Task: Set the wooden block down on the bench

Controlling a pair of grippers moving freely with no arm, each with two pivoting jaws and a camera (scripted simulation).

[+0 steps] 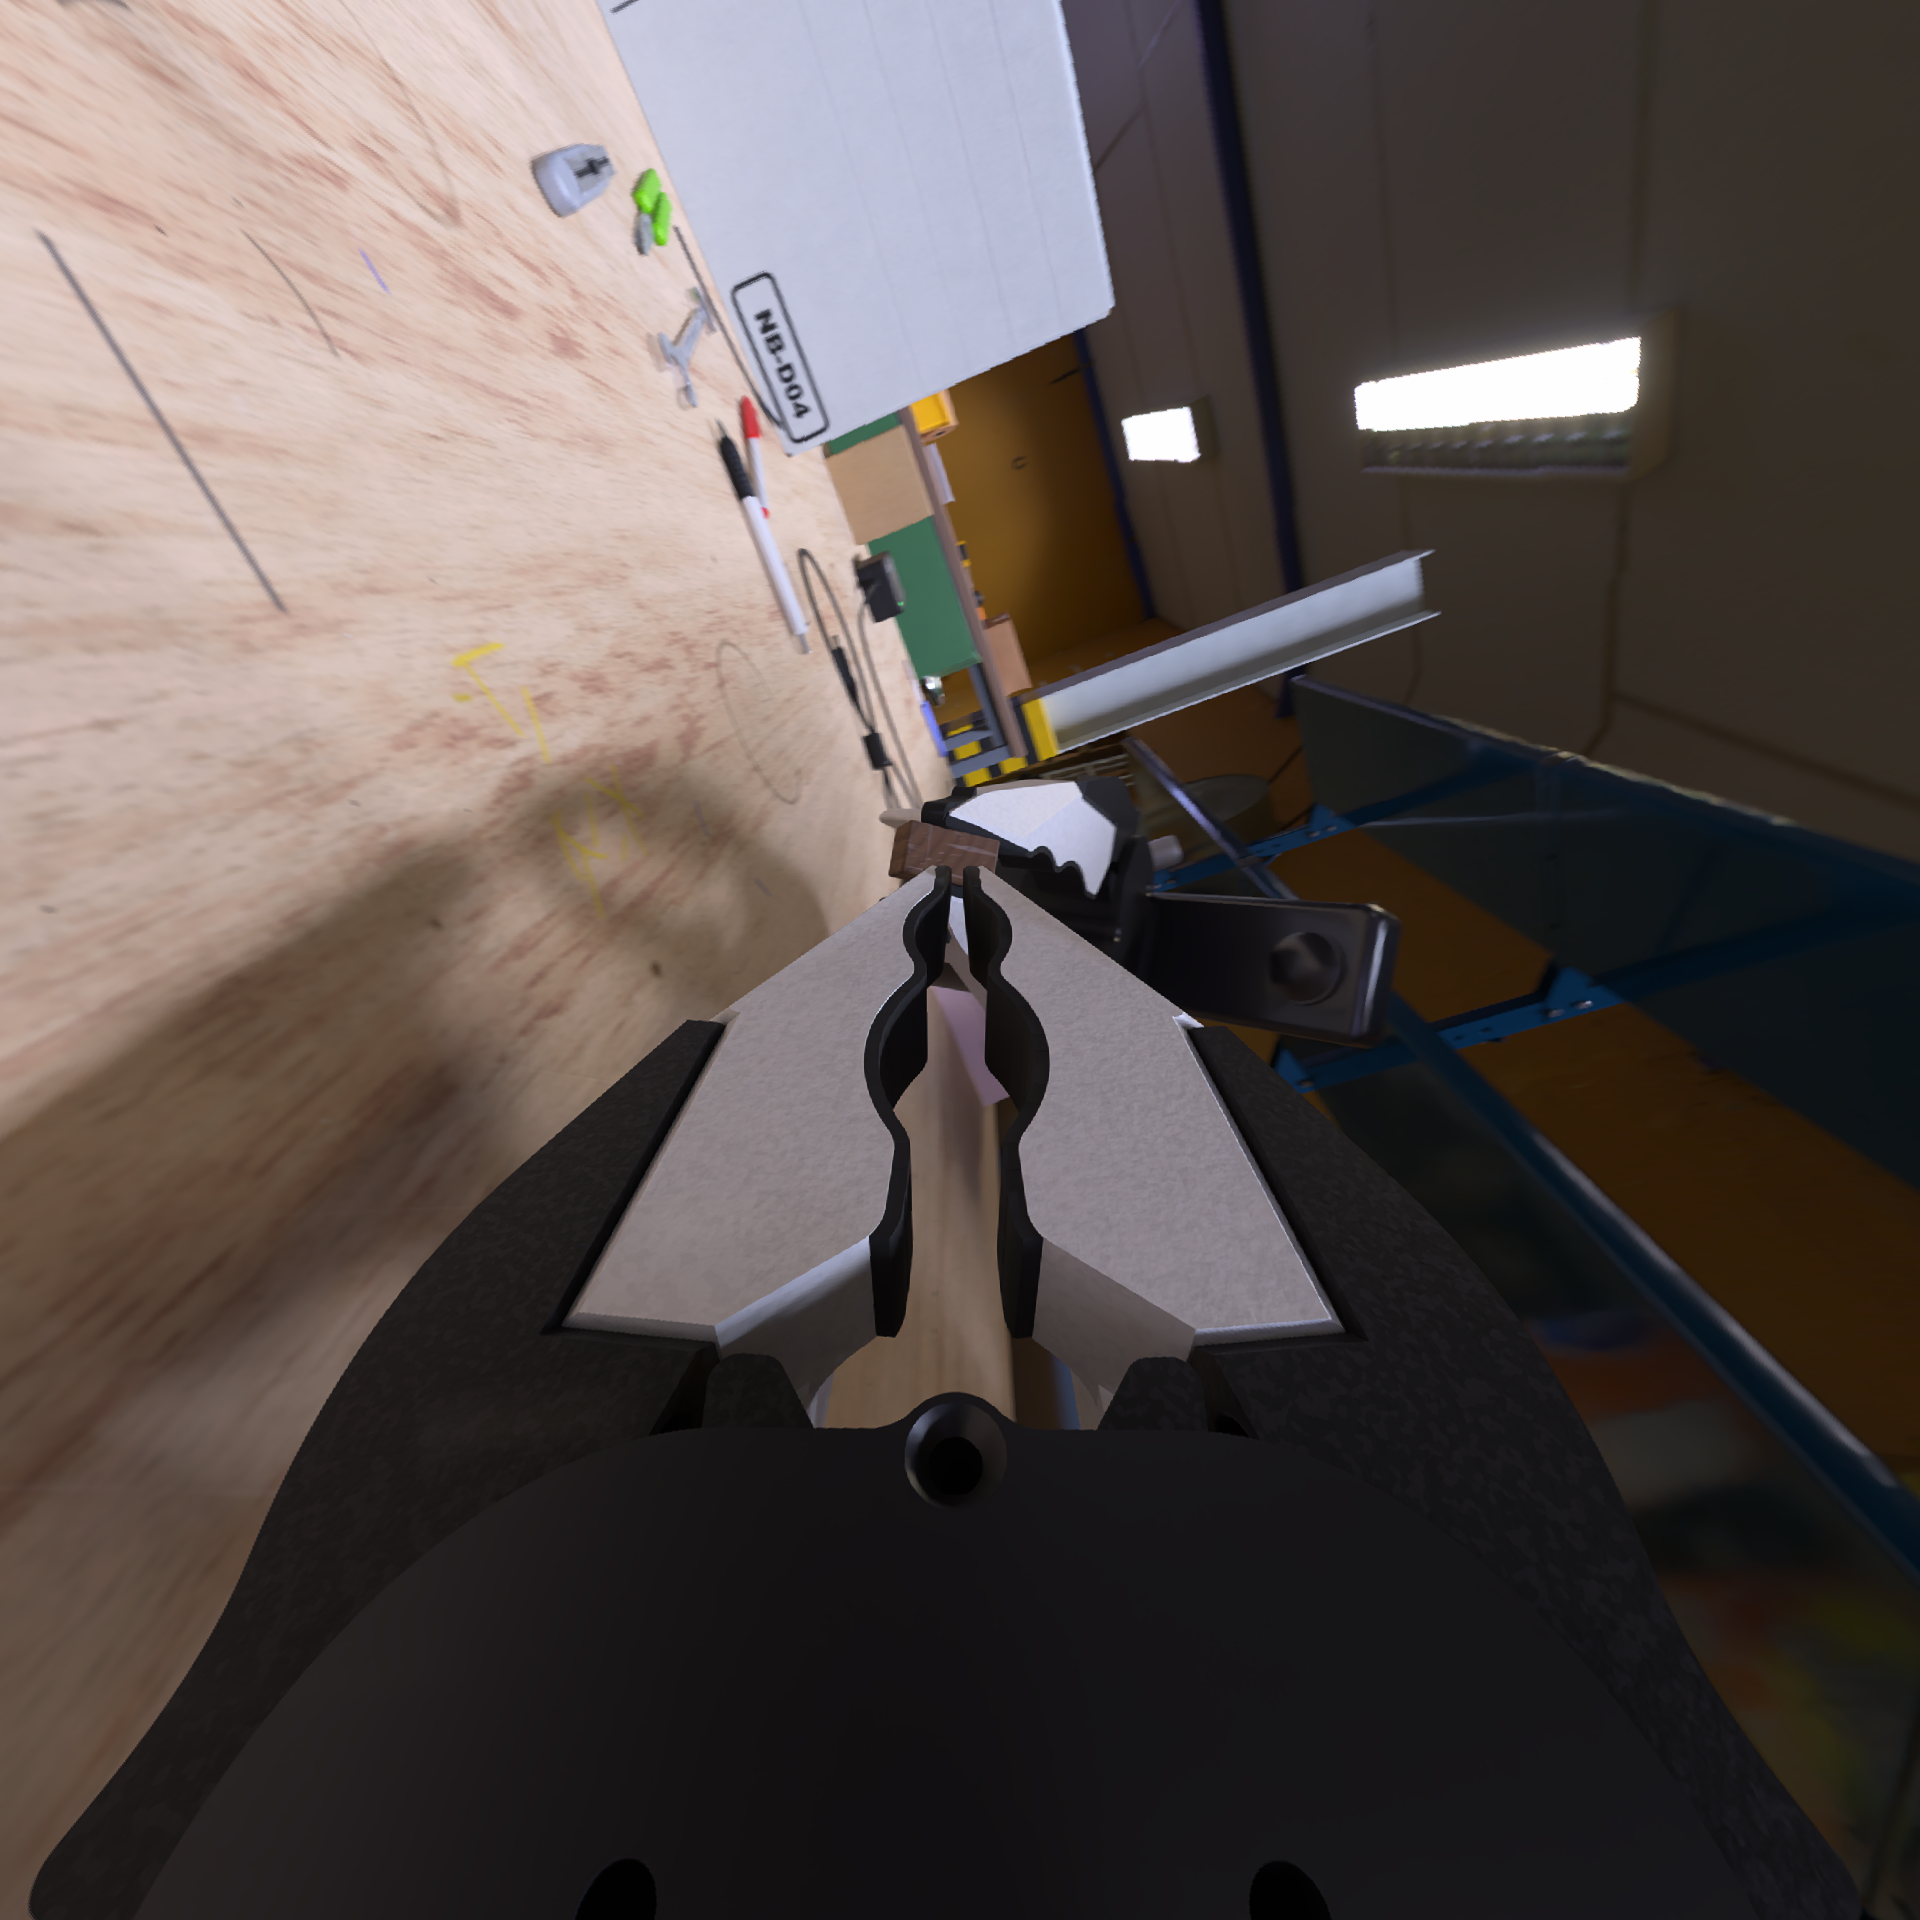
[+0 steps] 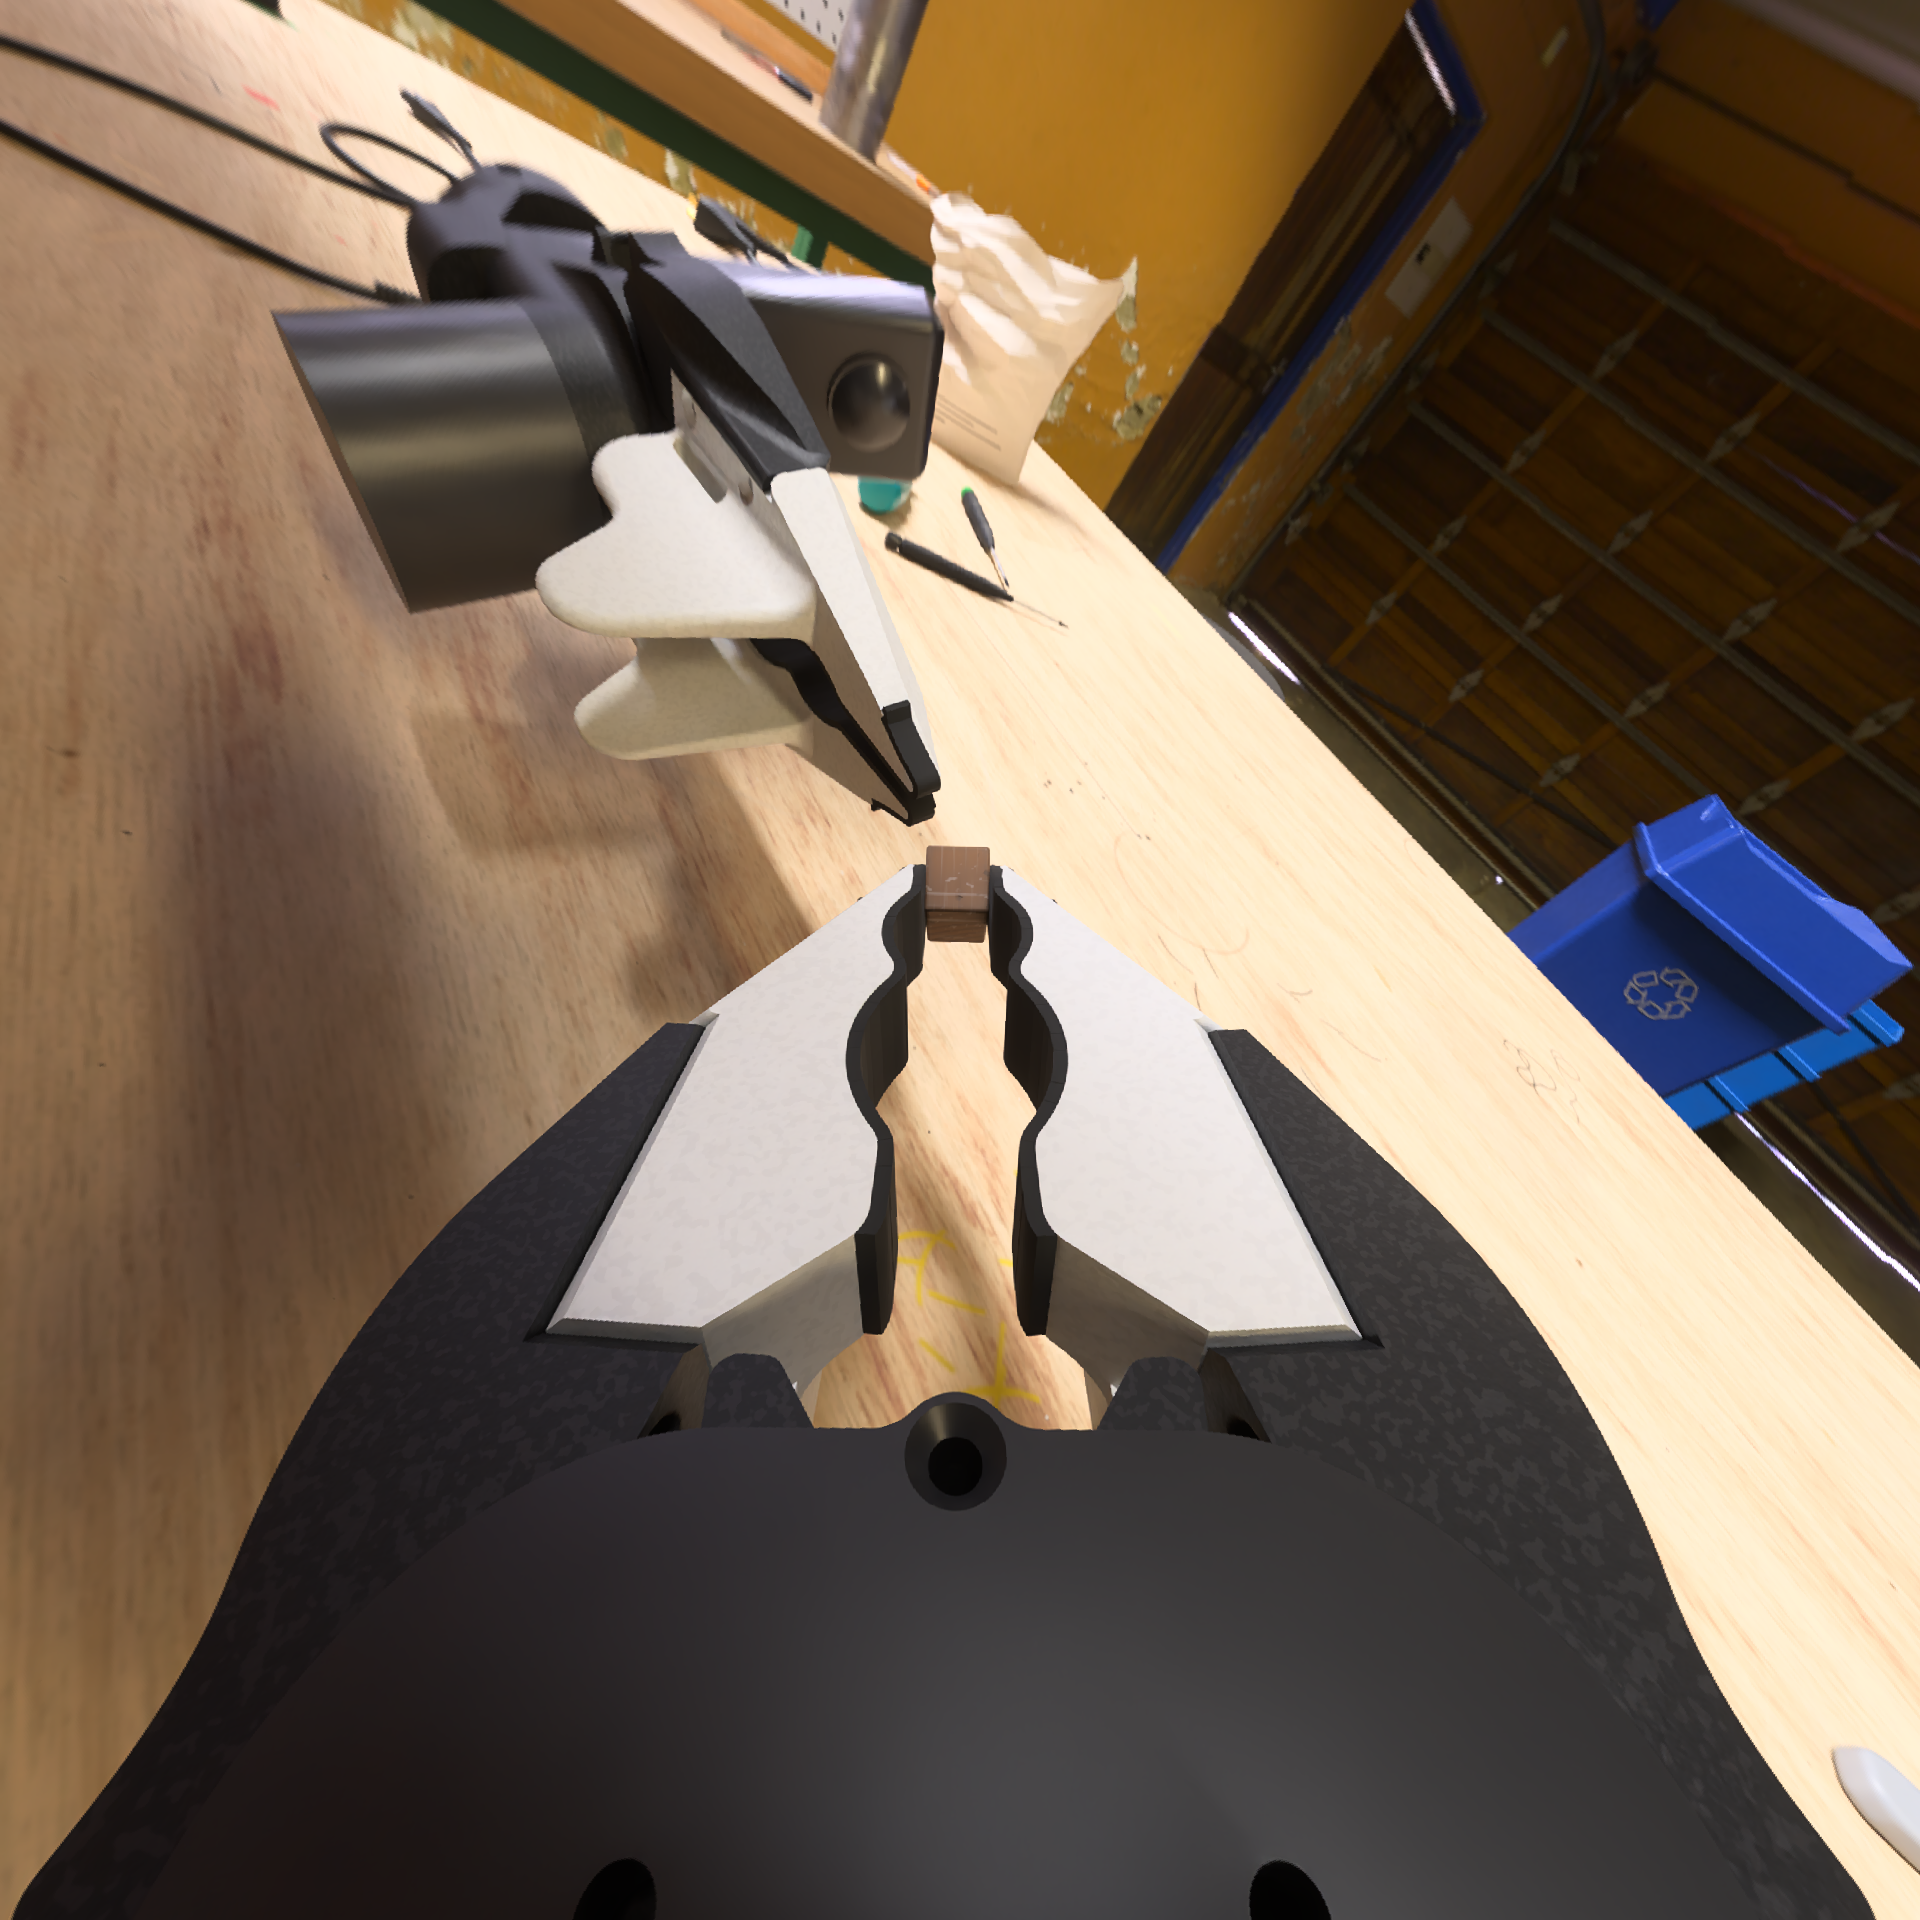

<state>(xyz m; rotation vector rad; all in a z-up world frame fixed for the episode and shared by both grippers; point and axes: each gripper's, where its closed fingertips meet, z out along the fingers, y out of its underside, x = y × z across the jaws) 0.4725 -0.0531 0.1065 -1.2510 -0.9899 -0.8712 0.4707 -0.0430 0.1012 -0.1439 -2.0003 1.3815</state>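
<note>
Right now the block [image 2: 956,894] sits pinched at the very tips of the right tool [image 2: 957,896], held above the worktop [image 2: 1299,1039] near its far edge. The grip is shallow: only the tips bear on it, so a tilt or jolt could let it slip and drop. The left tool [image 2: 906,798] hovers just beside the block, its fingers pressed together on nothing; from its own view the block [image 1: 943,850] lies right past its tips [image 1: 957,883]. If either tool drifts, they could knock together and dislodge the block. Released too high, the block could bounce or roll off the edge, toward the blue bin [image 2: 1704,966] beyond.
</note>
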